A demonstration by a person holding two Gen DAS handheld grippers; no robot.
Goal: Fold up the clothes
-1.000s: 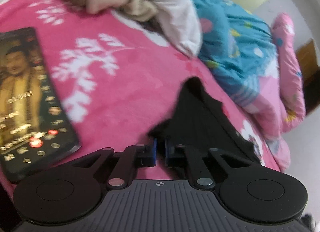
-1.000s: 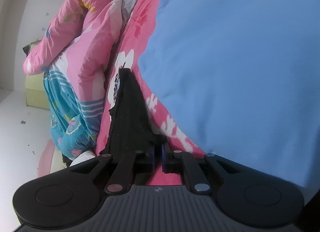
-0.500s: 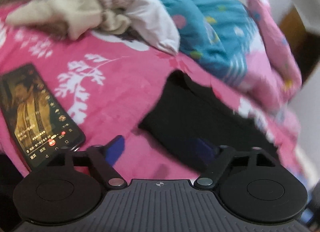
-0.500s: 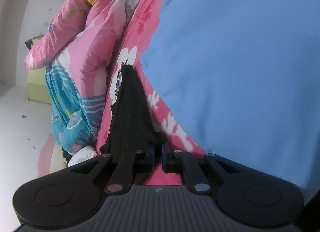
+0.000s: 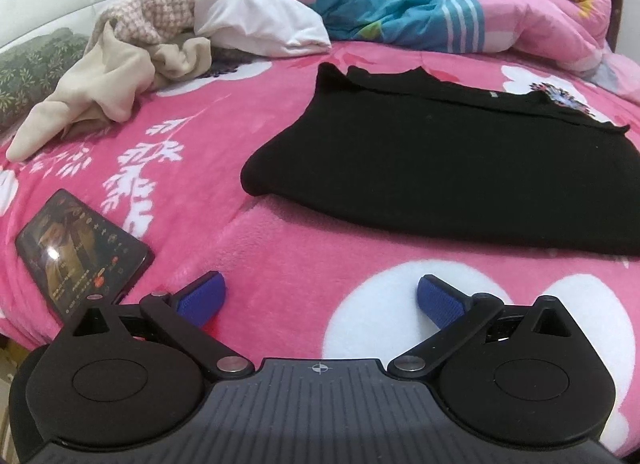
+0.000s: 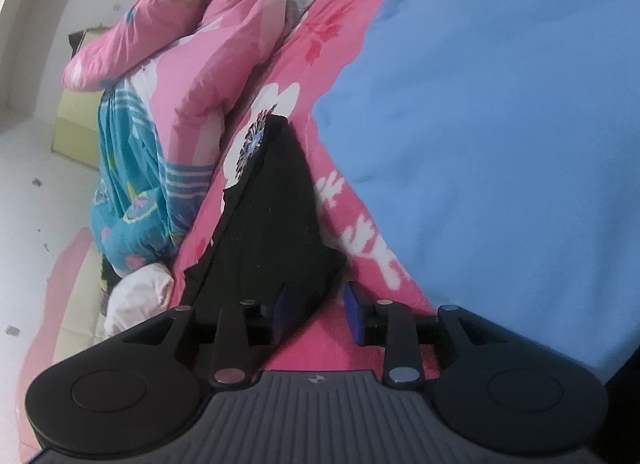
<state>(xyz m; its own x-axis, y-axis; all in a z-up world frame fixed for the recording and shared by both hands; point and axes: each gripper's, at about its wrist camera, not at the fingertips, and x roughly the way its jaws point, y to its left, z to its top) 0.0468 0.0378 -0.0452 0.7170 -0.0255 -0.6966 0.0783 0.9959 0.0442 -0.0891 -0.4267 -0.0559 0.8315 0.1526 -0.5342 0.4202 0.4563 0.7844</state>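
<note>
My left gripper [image 5: 318, 298] has just let go: its jaws have been opening and now stand spread as wide as they go, with nothing between them but the fuzzy pink floral bed blanket [image 5: 280, 264]. The folded black knit garment [image 5: 440, 168] — the piece I am working on — lies flat on the bed ahead of those jaws and a little to their right, clear of both blue pads [image 5: 202, 296]. Off to the left of the jaws sits a dark smartphone with a lit screen [image 5: 82, 252], and far ahead on the left a crumpled heap of cream and checked clothes [image 5: 132, 64] waits by a white pillow [image 5: 256, 24]. My right gripper [image 6: 316, 312] has its jaws parted partway, having just been opening; a corner of the black garment [image 6: 272, 216] lies between them, but the pads do not look pressed on it, so I read this as the release after a fold. A large pale blue cloth [image 6: 500, 124] spreads to the right of those jaws. I judge this fold finished and the garment set down. Next I would back the right jaws off without dragging the corner, then either take the near edge for one more fold or reach for the cream heap — keeping well clear of the phone.
</note>
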